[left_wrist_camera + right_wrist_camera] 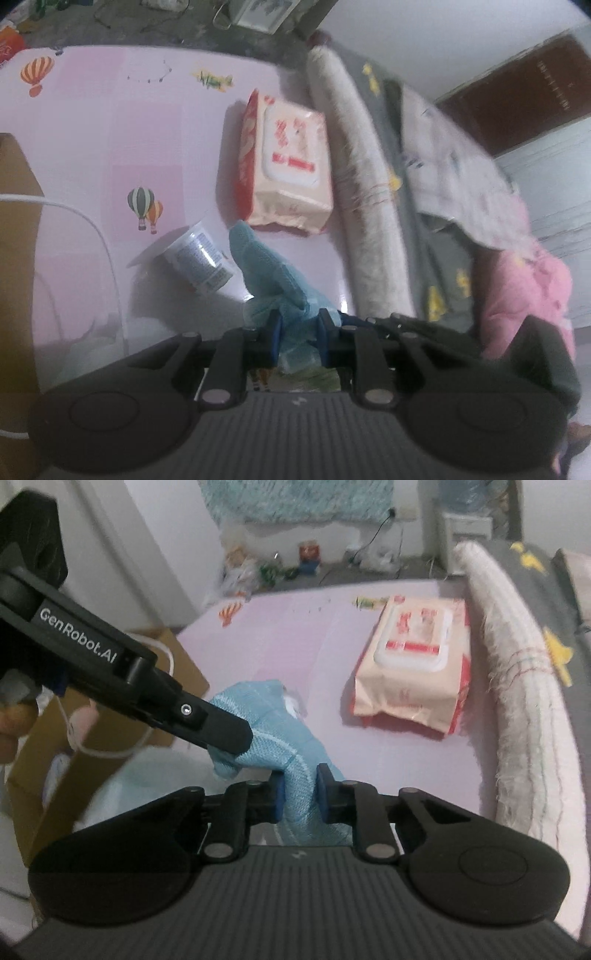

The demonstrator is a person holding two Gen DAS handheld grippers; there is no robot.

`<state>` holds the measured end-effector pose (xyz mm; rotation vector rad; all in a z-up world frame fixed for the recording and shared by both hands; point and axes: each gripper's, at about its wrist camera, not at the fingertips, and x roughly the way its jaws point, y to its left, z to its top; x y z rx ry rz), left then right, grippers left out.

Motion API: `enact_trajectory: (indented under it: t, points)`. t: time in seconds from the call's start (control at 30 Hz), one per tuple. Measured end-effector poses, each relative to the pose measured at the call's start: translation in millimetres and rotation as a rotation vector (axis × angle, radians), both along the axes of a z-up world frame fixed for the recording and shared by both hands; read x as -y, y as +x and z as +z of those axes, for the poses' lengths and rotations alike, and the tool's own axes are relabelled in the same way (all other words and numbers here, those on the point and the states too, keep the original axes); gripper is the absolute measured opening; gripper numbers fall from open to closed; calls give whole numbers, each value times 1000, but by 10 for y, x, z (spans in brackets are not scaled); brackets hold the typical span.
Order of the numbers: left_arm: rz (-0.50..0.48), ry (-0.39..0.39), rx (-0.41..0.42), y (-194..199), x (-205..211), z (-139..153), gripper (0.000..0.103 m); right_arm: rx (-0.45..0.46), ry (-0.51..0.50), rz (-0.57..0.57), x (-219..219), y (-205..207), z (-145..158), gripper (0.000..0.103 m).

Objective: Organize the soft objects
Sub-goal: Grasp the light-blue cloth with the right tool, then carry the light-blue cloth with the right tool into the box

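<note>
A light blue knitted cloth (273,731) hangs lifted above the pink mat (295,627), bunched between both grippers. My right gripper (300,792) is shut on its lower end, blue pads pressed against the fabric. My left gripper (236,738) comes in from the left in the right wrist view and clamps the cloth's upper left fold. In the left wrist view the same blue cloth (269,273) rises from my left gripper (298,332), which is shut on it.
A peach wet-wipe pack (286,162) lies flat on the pink mat (110,129) beside a rolled white rug (365,192). A small plastic cup (199,258) lies tipped over. A cardboard box (110,716) stands at the left. Grey and pink bedding (517,280) lies at the right.
</note>
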<state>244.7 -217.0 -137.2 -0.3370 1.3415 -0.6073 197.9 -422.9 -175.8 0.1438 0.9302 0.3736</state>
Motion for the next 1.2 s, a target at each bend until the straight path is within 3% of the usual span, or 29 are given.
enact_trajectory:
  t: [0.17,0.3,0.47,0.63,0.73,0.8,0.93,1.03,1.2]
  points:
    - [45,-96,77,-103,-485,335,20,68,10,-26,-249,-127,354,15]
    - [118,-122,139,-235,-1090,595,21,113,44,6,-646,-139,628,15]
    - [244,-91,193,-479,-2014,814,21,150,65,151,-1440,-63,820,15]
    - [386,-35,183,-829,-2843,815,21,169,45,348,-2351,-50,904,15]
    - [445,22,126,-1028,-3228,642,25,153,-9,524,-2927,-90,842,15]
    - [474,75,86,-1150,-3433,506,33,125,-49,631,-3221,-121,748,15]
    - [495,175,64,-1348,-3742,325,36,76,-201,872,-3794,-309,485,15]
    - [511,200,50,-1424,-3887,216,38,29,-310,1017,-4090,-459,264,15]
    - [498,218,36,-1498,-4019,97,38,-60,-408,1198,-4365,-686,-7,15]
